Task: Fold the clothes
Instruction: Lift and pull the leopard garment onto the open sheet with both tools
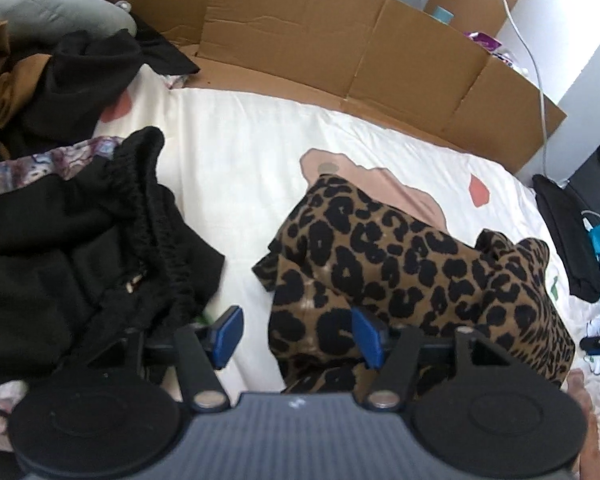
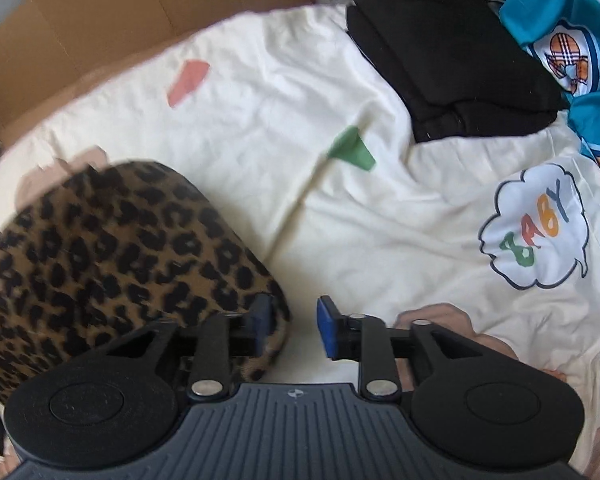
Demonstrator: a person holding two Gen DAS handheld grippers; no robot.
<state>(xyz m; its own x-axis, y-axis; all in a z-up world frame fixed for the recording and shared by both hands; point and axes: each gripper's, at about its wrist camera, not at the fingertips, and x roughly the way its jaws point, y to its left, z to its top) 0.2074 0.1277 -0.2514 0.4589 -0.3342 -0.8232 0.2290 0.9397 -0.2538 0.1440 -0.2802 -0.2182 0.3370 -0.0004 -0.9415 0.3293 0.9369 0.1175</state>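
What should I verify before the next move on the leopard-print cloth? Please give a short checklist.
1. Left hand-held gripper open: ok.
2. Right hand-held gripper open: ok.
3. Brown leopard-print garment free of both grippers: ok, nothing pinched.
4. Garment lying flat: not ok, bunched.
5. Bare cream bedsheet beside it for folding: ok.
6. Crumpled black garment with elastic waistband apart from the leopard one: ok.

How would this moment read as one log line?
task: fold clothes | left gripper: open, at leopard-print garment | right gripper: open, beside it | bedsheet: underneath
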